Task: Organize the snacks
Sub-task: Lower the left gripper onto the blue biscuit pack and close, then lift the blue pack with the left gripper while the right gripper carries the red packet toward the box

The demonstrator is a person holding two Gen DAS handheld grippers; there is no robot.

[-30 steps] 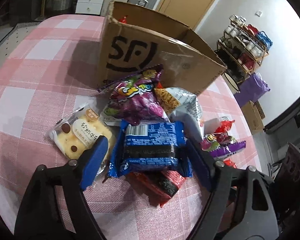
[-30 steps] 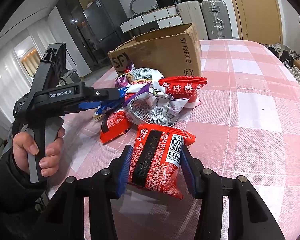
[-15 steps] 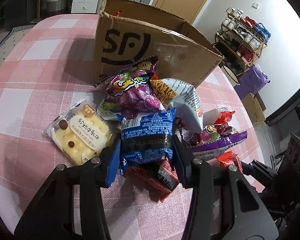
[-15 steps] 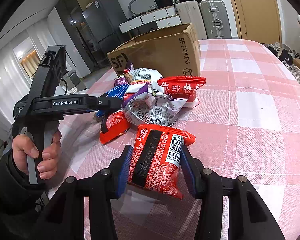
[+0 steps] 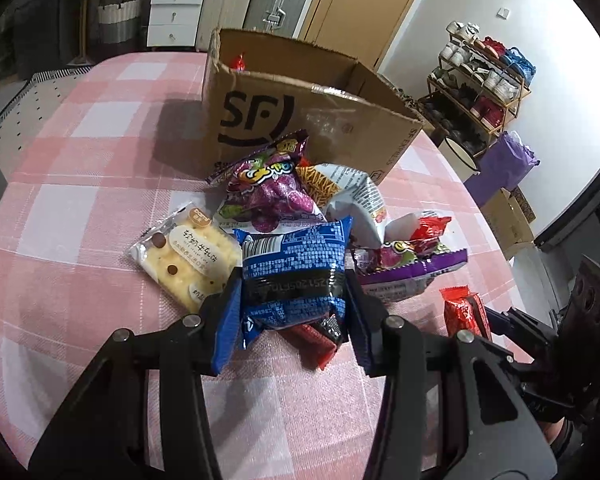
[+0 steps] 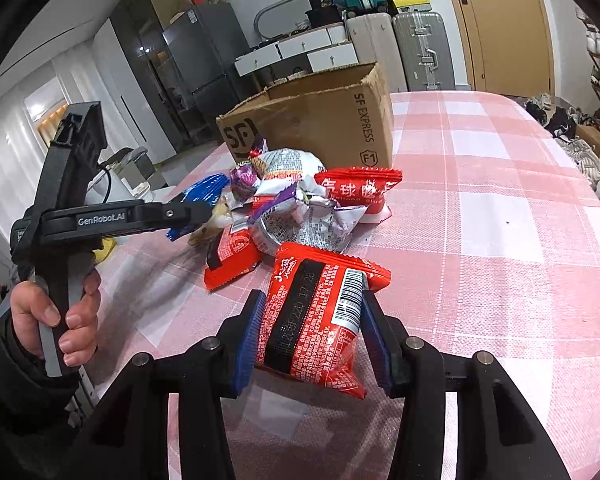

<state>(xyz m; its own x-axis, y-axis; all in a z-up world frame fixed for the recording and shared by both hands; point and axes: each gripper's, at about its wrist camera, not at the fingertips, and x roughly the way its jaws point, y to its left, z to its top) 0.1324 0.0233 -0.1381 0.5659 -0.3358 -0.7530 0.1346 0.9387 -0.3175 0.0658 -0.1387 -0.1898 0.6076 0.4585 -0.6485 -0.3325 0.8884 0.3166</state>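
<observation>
My left gripper (image 5: 294, 308) is shut on a blue snack pack (image 5: 294, 272), lifted just above the pile; the same gripper (image 6: 196, 216) shows in the right wrist view with the blue pack (image 6: 202, 192) in its pads. My right gripper (image 6: 314, 332) is shut on a red snack pack (image 6: 316, 316) held over the pink checked tablecloth (image 6: 500, 220). An open SF cardboard box (image 5: 300, 108) stands behind the pile, a red wrapper (image 5: 239, 62) showing inside it. The same box (image 6: 320, 120) appears in the right wrist view.
The pile holds a purple candy bag (image 5: 268, 188), a white crisp bag (image 5: 356, 196), a yellow cake pack (image 5: 188, 256), a purple-edged bag (image 5: 408, 268) and red packs (image 5: 312, 340). A person's hand (image 6: 56, 312) grips the left handle. A shoe rack (image 5: 480, 80) stands beyond the table.
My left gripper closed on the blue pack and lifted it off the red pack beneath, toward the box. The right gripper kept still with its red pack.
</observation>
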